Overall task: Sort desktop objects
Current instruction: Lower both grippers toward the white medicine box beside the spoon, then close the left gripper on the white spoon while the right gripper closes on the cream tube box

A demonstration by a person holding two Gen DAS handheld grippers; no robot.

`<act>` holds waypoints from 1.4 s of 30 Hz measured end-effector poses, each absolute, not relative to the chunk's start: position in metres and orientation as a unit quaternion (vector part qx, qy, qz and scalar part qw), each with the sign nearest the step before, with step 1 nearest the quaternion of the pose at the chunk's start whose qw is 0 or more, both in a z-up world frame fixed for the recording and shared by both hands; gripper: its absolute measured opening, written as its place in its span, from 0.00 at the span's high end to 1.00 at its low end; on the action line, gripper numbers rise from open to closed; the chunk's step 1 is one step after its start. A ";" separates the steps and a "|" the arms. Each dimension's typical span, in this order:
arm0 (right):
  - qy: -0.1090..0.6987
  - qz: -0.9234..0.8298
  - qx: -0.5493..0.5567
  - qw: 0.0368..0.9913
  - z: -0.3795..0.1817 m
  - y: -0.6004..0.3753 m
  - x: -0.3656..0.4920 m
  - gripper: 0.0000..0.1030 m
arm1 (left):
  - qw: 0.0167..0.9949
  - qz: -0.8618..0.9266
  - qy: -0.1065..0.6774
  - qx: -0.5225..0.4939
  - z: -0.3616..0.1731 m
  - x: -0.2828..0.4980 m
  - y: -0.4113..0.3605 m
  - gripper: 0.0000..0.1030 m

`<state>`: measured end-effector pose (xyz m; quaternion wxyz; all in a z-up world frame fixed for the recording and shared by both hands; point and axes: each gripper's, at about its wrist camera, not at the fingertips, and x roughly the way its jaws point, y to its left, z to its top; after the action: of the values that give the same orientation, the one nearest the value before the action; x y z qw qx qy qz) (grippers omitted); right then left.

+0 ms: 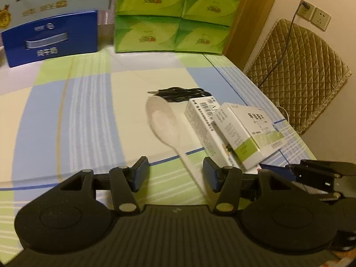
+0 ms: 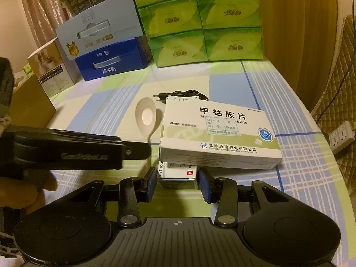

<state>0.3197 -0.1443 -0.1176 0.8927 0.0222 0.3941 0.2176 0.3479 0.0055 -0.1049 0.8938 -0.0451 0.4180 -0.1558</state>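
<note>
A checked cloth in green, blue and cream covers the tabletop (image 2: pixel 106 102), and the things to be sorted lie together near its right edge. A white plastic spoon (image 1: pixel 163 122) lies bowl up, its handle running back toward the left gripper (image 1: pixel 175 174), whose jaws stand open on either side of the handle's end without pressing on it. Just right of the spoon is a small white carton (image 2: pixel 178 175) with a barcode on its side, and a larger white-and-green medicine box (image 2: pixel 220 133) rests tilted across the top of that carton. Behind both, a coiled black cable (image 2: pixel 182 94) with a plug at its end lies on the cloth, touching or nearly touching the spoon's bowl. The right gripper (image 2: pixel 176 183) sits low at the near end of the small carton, its blue pads close against the carton's two sides; whether they actually press on it I cannot tell. In the right wrist view the left gripper reaches in from the left, a hand (image 2: pixel 26 191) showing beneath it, its tip at the spoon's handle. Along the back stand a stack of green tissue packs (image 2: pixel 204 22), a blue milk carton (image 2: pixel 113 60) with a pale box (image 2: pixel 93 31) on top of it, and a beige box (image 2: pixel 51 71) further left.
</note>
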 end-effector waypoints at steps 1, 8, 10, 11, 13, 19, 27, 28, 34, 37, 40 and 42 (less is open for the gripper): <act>0.394 0.217 0.024 0.893 -0.118 -0.146 0.320 0.64 | 0.894 -0.156 0.419 -0.042 -0.106 0.350 0.002 0.52; 0.391 0.220 0.022 0.893 -0.117 -0.147 0.319 0.64 | 0.894 -0.156 0.420 -0.002 -0.110 0.353 -0.011 0.74; 0.391 0.220 0.019 0.894 -0.117 -0.146 0.318 0.64 | 0.893 -0.152 0.424 0.003 -0.109 0.351 -0.007 0.85; 0.391 0.220 0.018 0.893 -0.117 -0.146 0.317 0.64 | 0.891 -0.149 0.428 0.004 -0.108 0.349 -0.004 0.88; 0.394 0.220 0.017 0.892 -0.116 -0.146 0.317 0.64 | 0.889 -0.142 0.435 0.018 -0.106 0.343 0.001 0.93; 0.418 0.242 0.011 0.875 -0.111 -0.135 0.303 0.64 | 0.883 -0.128 0.451 0.025 -0.102 0.300 0.021 0.95; 0.470 0.276 -0.025 0.838 -0.099 -0.116 0.266 0.64 | 0.877 -0.100 0.470 0.006 -0.094 0.227 0.047 0.95; 0.475 0.277 -0.027 0.835 -0.097 -0.115 0.259 0.64 | 0.877 -0.096 0.472 0.003 -0.093 0.217 0.051 0.95; 0.493 0.277 0.000 0.825 -0.096 -0.108 0.201 0.64 | 0.872 -0.088 0.482 -0.002 -0.088 0.169 0.068 0.95; 0.477 0.272 -0.011 0.836 -0.095 -0.102 0.166 0.64 | 0.872 -0.085 0.482 -0.010 -0.085 0.147 0.077 0.95; 0.463 0.266 -0.015 0.845 -0.095 -0.100 0.143 0.64 | 0.873 -0.090 0.480 -0.010 -0.086 0.125 0.083 0.95; 0.451 0.260 -0.025 0.853 -0.096 -0.097 0.135 0.60 | 0.877 -0.087 0.472 -0.004 -0.086 0.117 0.085 0.93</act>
<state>0.1354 -0.0967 -0.0965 0.8531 -0.0249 0.4515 0.2604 0.1172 0.0852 -0.0855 0.8774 -0.0043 0.4718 -0.0868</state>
